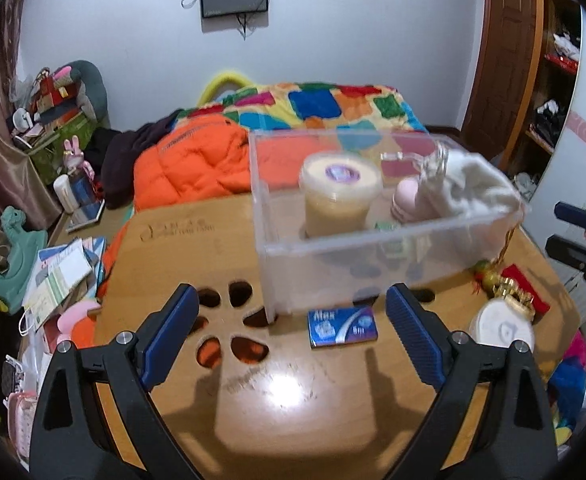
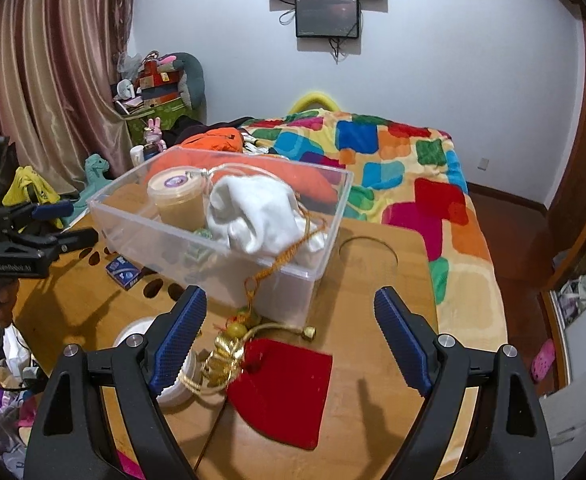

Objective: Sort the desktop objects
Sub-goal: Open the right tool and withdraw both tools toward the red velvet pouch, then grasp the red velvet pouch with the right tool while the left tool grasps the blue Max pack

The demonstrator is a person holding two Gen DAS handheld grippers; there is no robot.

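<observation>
A clear plastic bin (image 1: 373,264) (image 2: 253,280) stands on the wooden table (image 1: 293,408) (image 2: 377,280). It holds a beige lidded tub (image 1: 339,196) (image 2: 179,198), white cloth (image 1: 473,188) (image 2: 253,212) and a pink item (image 1: 407,200). A small blue pack (image 1: 343,326) (image 2: 123,272) lies in front of the bin, between the fingers of my left gripper (image 1: 293,328), which is open and empty. My right gripper (image 2: 291,332) is open above a gold ornament with cord (image 2: 223,356) (image 1: 511,294) and a red pouch (image 2: 289,388) (image 1: 527,292). A white round lid (image 1: 501,330) (image 2: 173,384) lies beside them.
The table has cut-out holes (image 1: 229,320) at its left and a round recess (image 2: 369,256). Behind it is a bed with a colourful blanket (image 2: 405,176) and an orange jacket (image 1: 189,164). Clutter is piled at the left (image 1: 61,280).
</observation>
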